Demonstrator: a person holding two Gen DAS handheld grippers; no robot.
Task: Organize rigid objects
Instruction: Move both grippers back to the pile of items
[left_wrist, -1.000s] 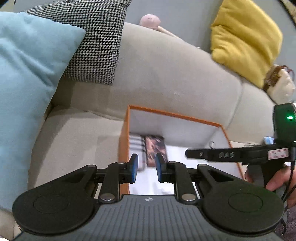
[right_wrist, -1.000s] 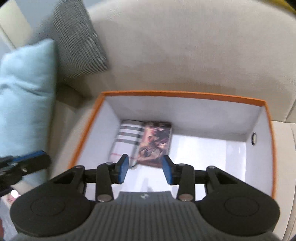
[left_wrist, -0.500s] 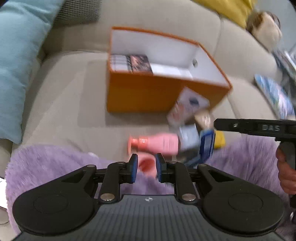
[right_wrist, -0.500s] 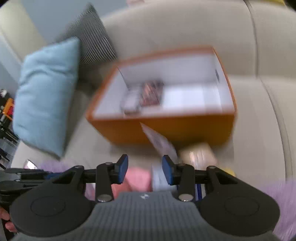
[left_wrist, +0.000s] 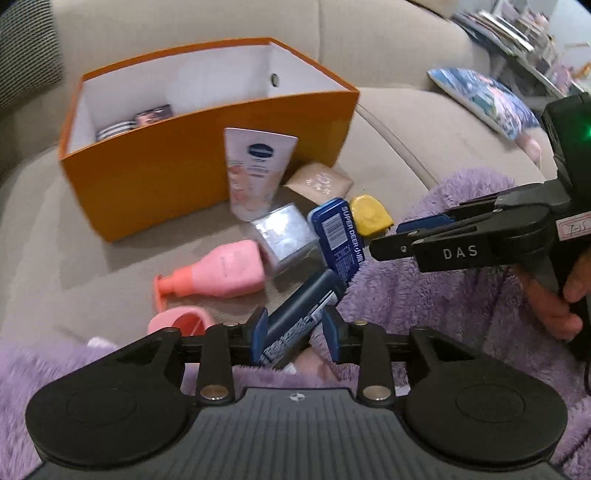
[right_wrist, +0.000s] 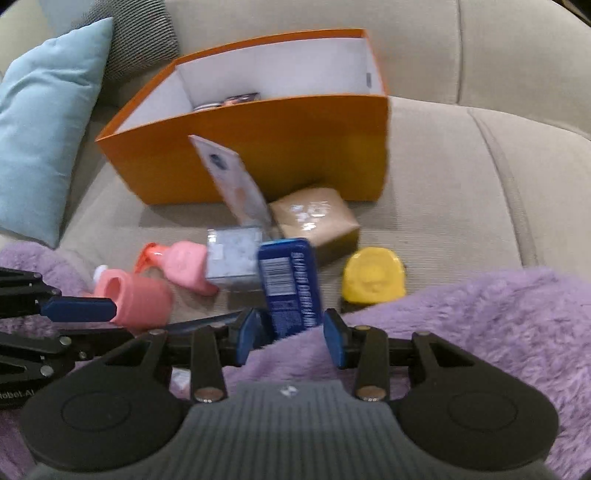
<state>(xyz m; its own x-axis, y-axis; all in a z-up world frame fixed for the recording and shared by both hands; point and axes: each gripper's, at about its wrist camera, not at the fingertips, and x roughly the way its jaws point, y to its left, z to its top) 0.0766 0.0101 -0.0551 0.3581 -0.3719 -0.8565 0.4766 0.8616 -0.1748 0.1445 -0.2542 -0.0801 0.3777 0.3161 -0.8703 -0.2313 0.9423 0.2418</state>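
An orange box (left_wrist: 192, 173) (right_wrist: 280, 147) stands on the sofa with two flat items inside at its left end. In front of it lie a white tube (left_wrist: 258, 173), a silver cube (left_wrist: 284, 236), a pink bottle (left_wrist: 221, 273), a pink cup (right_wrist: 136, 299), a brown packet (right_wrist: 314, 218), a yellow case (right_wrist: 373, 280), a blue tin (right_wrist: 290, 284) and a dark blue bar (left_wrist: 303, 314). My left gripper (left_wrist: 295, 336) is open with the dark bar between its pads. My right gripper (right_wrist: 291, 336) is open around the blue tin's near end.
A purple fluffy blanket (right_wrist: 461, 325) covers the near side. A light blue cushion (right_wrist: 40, 122) and a checked cushion (right_wrist: 136, 33) lie at the left. A patterned blue cushion (left_wrist: 487, 99) lies at the far right of the sofa.
Both grippers have pulled back from above the box and dropped low toward the pile in front of it. The left jaws have opened wider around the dark bar.
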